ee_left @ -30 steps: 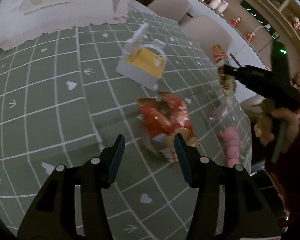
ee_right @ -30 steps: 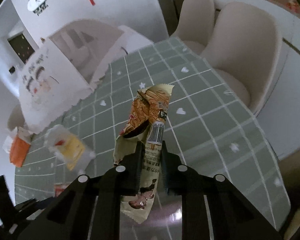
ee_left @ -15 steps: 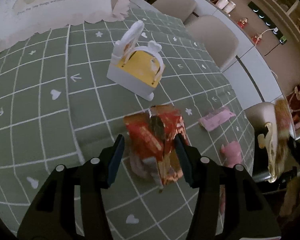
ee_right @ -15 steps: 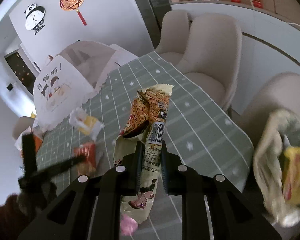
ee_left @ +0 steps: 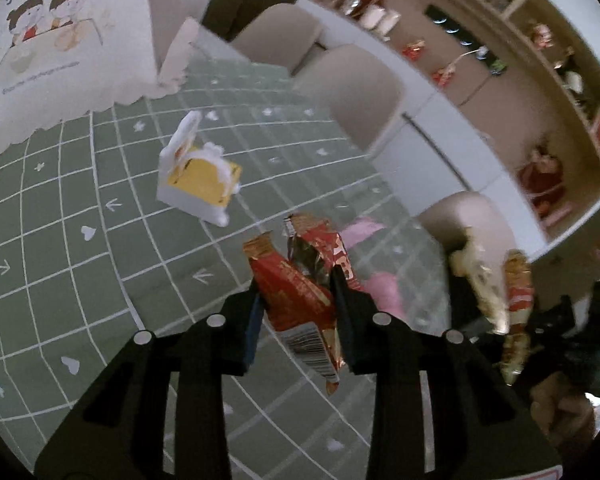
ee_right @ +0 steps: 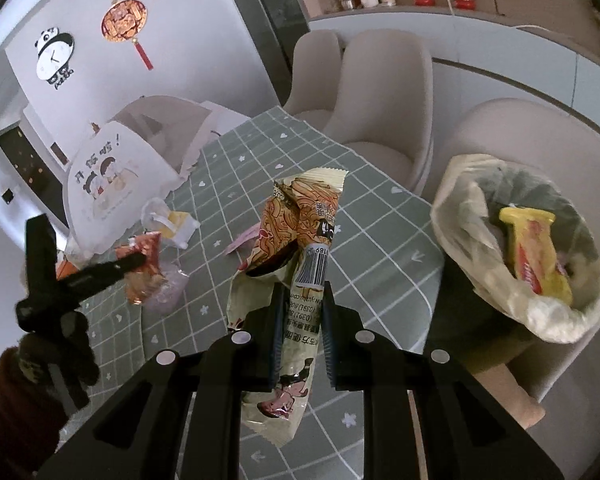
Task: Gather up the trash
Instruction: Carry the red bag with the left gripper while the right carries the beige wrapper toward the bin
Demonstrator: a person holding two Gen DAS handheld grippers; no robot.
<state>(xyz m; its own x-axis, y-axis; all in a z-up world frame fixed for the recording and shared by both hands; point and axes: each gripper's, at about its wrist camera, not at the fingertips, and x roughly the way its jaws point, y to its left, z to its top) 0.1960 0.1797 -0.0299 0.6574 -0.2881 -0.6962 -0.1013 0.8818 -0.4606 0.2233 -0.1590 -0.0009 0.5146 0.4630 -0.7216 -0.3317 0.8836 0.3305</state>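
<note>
Left gripper (ee_left: 296, 308): jaws just closing in, now clamped on a red wrapper (ee_left: 300, 288). Wrapper crumpled, shiny, with a barcode end hanging down toward the camera. Lifted a bit above the green checked tabletop (ee_left: 80, 272).

Right gripper (ee_right: 300, 328): jaws squeezed tight on a cream wrapper (ee_right: 300, 240) with orange pictures and a barcode. Wrapper standing up tall between the jaws, top end bent and open, bottom end hanging below them.

Just to the right of the cream wrapper, in the right wrist view: a trash bag (ee_right: 480, 280), pale and see-through, mouth wide open, sitting on a chair seat. Inside it, a yellow wrapper (ee_right: 536, 252) with a red stripe.

On the tabletop: a small white and yellow box (ee_left: 198, 176) with a handle, lying tilted. Pink bits (ee_left: 380, 284) near the table edge, just behind the red wrapper. A white food cover (ee_left: 52, 40) with a cartoon of two kids at the far end.

Beige chairs (ee_right: 380, 92) beside the table. A panda clock (ee_right: 54, 56) and a red round ornament (ee_right: 124, 24) on the wall.
</note>
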